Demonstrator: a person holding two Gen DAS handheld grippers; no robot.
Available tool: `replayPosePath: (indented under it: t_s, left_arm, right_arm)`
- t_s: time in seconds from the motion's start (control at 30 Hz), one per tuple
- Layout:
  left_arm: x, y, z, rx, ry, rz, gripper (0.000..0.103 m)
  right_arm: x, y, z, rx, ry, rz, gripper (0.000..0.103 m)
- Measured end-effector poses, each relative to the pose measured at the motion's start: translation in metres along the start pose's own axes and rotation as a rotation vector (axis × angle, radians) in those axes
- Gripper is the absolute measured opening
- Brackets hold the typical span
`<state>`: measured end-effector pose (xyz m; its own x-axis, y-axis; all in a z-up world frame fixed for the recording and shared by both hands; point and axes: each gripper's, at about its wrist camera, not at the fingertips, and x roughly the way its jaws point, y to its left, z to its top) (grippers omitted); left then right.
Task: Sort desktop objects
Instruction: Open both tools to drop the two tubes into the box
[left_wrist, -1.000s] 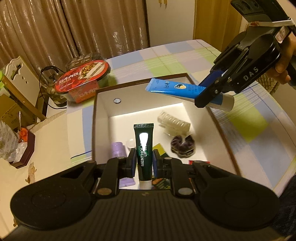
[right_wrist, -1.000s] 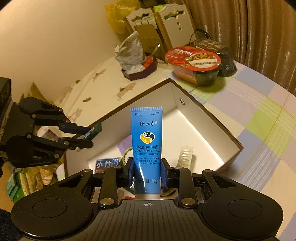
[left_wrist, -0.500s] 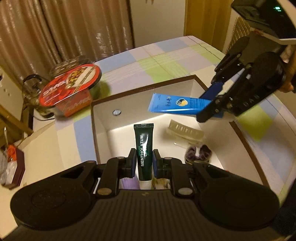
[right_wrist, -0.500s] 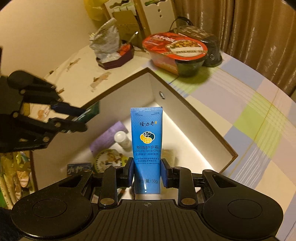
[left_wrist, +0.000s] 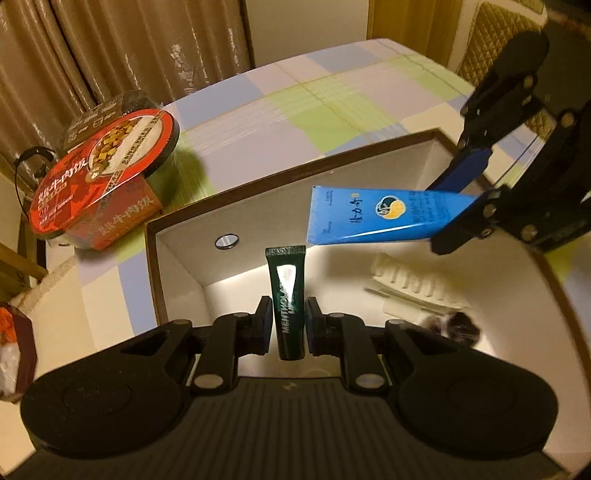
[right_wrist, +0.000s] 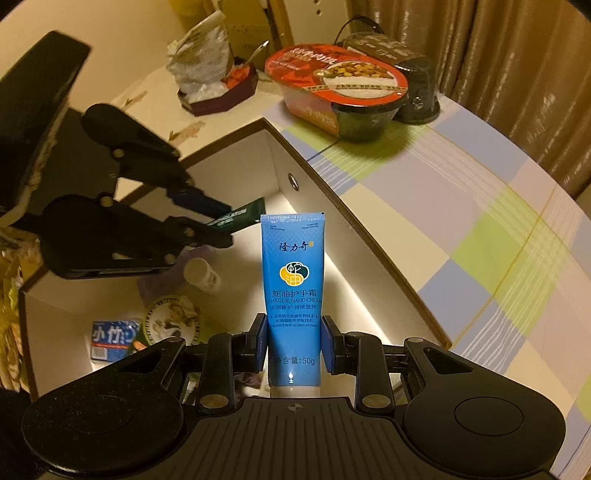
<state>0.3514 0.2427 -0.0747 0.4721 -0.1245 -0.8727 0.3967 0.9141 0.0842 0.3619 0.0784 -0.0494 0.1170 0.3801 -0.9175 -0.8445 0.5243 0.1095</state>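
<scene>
My left gripper (left_wrist: 288, 325) is shut on a dark green lip balm tube (left_wrist: 287, 295), held over the white box (left_wrist: 173, 258) with brown rim. My right gripper (right_wrist: 293, 343) is shut on a blue hand cream tube (right_wrist: 293, 280), also over the box interior (right_wrist: 280, 173). In the left wrist view the blue tube (left_wrist: 384, 216) hangs level at the right, clamped by the right gripper (left_wrist: 476, 192). In the right wrist view the left gripper (right_wrist: 207, 218) shows at the left with the green tube (right_wrist: 236, 218). Both tubes hang above the box floor.
Inside the box lie a cream hair claw (left_wrist: 413, 284), a dark scrunchie (left_wrist: 454, 328), a small white bottle (right_wrist: 203, 273), a round tin (right_wrist: 171, 323) and a blue packet (right_wrist: 114, 338). A red-lidded food bowl (left_wrist: 103, 166) stands beyond the box on the checked tablecloth (right_wrist: 480, 221).
Both grippers have moved lower and further in over the box, each keeping its tube. The box and the food bowl look closer and larger in both views.
</scene>
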Motion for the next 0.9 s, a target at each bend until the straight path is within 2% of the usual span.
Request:
replayPosePath:
  t_s: [0.13, 0.4, 0.6, 0.9]
  left_arm:
    - [0.007, 0.004, -0.004, -0.015, 0.012, 0.003, 0.018]
    - [-0.004, 0.008, -0.017, -0.056, 0.025, 0.014, 0.022]
    - [-0.017, 0.007, -0.024, -0.078, 0.017, 0.017, 0.027]
    - [-0.028, 0.007, -0.03, -0.088, 0.004, 0.018, 0.029]
  right_arm:
    - [0.011, -0.002, 0.006, -0.063, 0.023, -0.024, 0.028]
    - [0.032, 0.001, 0.01, -0.177, 0.065, -0.036, 0.028]
    - [0.043, 0.001, 0.018, -0.213, 0.065, -0.019, 0.028]
    - [0.06, 0.008, 0.032, -0.274, 0.067, -0.023, 0.028]
